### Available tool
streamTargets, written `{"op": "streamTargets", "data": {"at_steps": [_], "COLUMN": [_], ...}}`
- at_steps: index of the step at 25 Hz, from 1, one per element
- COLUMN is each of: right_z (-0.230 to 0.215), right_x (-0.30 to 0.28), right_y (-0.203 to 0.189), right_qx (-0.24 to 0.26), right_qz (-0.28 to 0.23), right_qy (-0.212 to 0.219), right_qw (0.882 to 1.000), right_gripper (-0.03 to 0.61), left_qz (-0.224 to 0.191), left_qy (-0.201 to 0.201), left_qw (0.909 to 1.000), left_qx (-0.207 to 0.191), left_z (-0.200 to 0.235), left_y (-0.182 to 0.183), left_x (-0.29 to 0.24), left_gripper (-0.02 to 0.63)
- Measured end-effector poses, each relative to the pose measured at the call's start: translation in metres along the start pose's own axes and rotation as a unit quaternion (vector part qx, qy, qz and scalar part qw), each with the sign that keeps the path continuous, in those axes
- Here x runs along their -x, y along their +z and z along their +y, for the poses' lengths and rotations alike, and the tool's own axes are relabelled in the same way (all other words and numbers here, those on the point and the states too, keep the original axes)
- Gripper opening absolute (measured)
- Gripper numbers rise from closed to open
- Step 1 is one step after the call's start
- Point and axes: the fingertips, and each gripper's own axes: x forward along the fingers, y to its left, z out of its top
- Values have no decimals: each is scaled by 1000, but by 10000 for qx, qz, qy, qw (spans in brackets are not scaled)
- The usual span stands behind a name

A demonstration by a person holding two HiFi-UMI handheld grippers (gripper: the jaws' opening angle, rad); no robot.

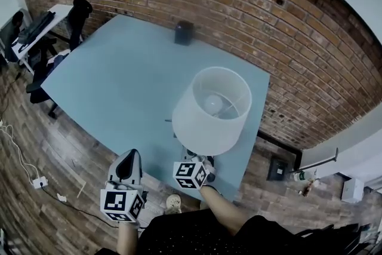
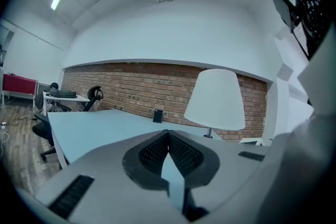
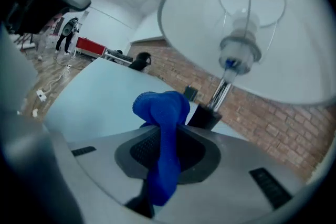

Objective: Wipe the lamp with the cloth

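At the bench's (image 1: pixel 119 80) near right corner, the white-shaded table lamp (image 1: pixel 212 109). Right tongs (image 3: pixel 166 129), below the shade, pinch a blue cloth (image 3: pixel 161 108). Left tongs (image 2: pixel 168 135), pressed together and empty, are left of the lamp.

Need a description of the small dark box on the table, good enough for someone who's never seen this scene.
Find the big light-blue table set against the brick wall. At its far edge, close to the wall, stands a small dark box, well apart from the lamp near the front right corner. It is low, dark and squarish; the lamp is tall with a white shade.
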Motion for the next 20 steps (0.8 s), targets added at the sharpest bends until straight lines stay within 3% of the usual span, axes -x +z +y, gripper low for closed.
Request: {"op": "streamTargets", "data": {"at_steps": [2, 4, 9, 15, 20], "right_z": [11, 21, 35, -29, -84], "right_x": [-6, -3, 35, 84, 89], "right_y": [-11, -11, -7, -5, 6], "right_qx": [-435, -545, -340, -1055, -1631], "right_qz": [329, 393, -103, -937, -1775], "right_qy": [316, 637, 1637, 1550, 1551], "right_qw": [9980, 9957, 9859, 9778, 9580], "right_gripper": [66, 66, 66, 66, 66], "left_qz": [1, 17, 101, 177, 279], "left_qy": [-8, -41, -240, -549, -668], "left_qw": [10000, 10000, 9997, 9983, 9973], "left_qx": [3, 18, 9, -97, -159], "left_z": [-1, -3, -15, -36, -50], "left_y": [0, -1, -6, -6, -8], "left_x": [-1, -3, -15, -34, -42], "left_gripper": [8, 8, 9, 9, 8]}}
